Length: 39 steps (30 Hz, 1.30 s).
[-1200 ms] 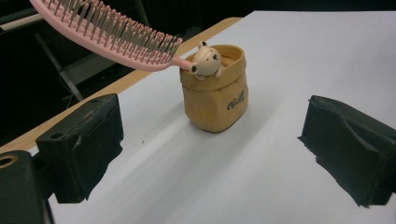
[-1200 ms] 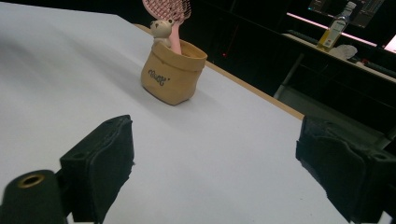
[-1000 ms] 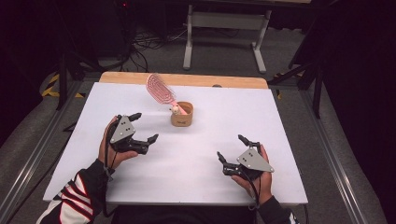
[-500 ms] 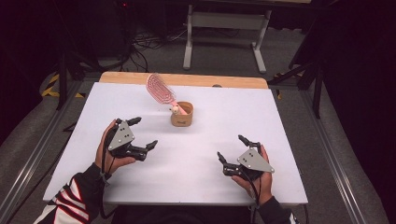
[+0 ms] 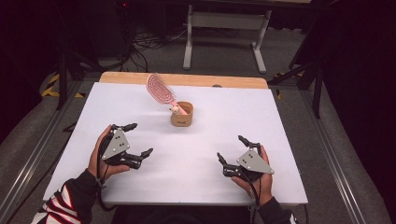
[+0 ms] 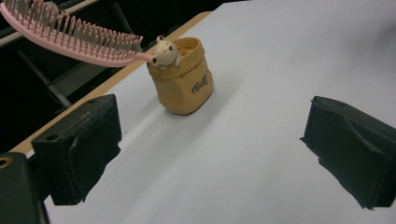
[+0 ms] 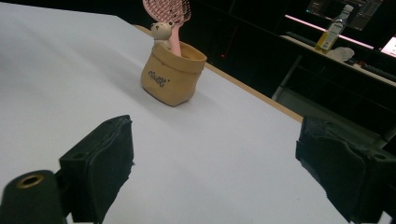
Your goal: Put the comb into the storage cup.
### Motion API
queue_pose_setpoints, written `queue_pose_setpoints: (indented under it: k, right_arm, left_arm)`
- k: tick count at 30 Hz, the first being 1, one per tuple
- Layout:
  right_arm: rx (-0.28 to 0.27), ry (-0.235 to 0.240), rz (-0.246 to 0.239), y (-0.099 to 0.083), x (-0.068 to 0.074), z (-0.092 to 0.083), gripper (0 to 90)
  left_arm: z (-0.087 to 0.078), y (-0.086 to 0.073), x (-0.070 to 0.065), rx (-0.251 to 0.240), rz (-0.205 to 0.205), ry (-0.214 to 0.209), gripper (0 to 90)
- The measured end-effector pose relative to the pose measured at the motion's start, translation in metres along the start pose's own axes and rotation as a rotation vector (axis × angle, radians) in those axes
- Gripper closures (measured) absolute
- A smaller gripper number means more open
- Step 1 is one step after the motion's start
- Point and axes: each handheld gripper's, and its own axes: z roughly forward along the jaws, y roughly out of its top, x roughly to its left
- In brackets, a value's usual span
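Your likely move is toward the pink hairbrush [image 5: 161, 90], which stands handle-down in the tan pouch-shaped holder [image 5: 181, 114] with the small bear figure [image 6: 166, 51] on its rim, well ahead of both sets of fingers. If you go for it, pinch the handle close above the rim and lift straight up so the light holder doesn't tip. Your left gripper [image 5: 133, 140] has its jaws spread wide, empty, nothing between them but the white table [image 5: 280, 121]. Your right gripper [image 5: 232, 149] is likewise spread and holds nothing.
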Motion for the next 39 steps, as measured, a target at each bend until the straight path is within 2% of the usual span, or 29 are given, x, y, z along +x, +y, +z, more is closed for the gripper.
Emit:
queue_pose_setpoints:
  k: [12, 20, 26, 29, 31, 39]
  right_arm:
    - [0.0, -0.006, -0.007, 0.0, 0.001, -0.001, 11.5]
    - [-0.001, -0.006, -0.007, -0.001, 0.002, -0.001, 10.9]
    - [-0.001, -0.009, -0.002, -0.001, 0.001, -0.004, 10.4]
    - [-0.002, -0.01, -0.001, -0.002, 0.001, -0.005, 9.8]
    - [-0.001, -0.011, -0.001, -0.002, 0.001, -0.006, 9.7]
    - [0.007, -0.008, 0.01, -0.002, 0.002, -0.008, 9.1]
  left_arm:
    - [-0.012, -0.01, -0.007, 0.006, 0.013, -0.002, 5.1]
    - [-0.022, -0.025, -0.007, 0.023, 0.004, 0.036, 5.4]
    - [-0.032, -0.036, -0.005, 0.027, -0.03, 0.058, 5.4]
    - [-0.036, -0.04, -0.003, 0.026, -0.061, 0.061, 5.5]
    - [-0.038, -0.042, -0.002, 0.028, -0.063, 0.066, 5.5]
    - [-0.045, -0.062, -0.002, 0.08, -0.103, 0.073, 5.4]
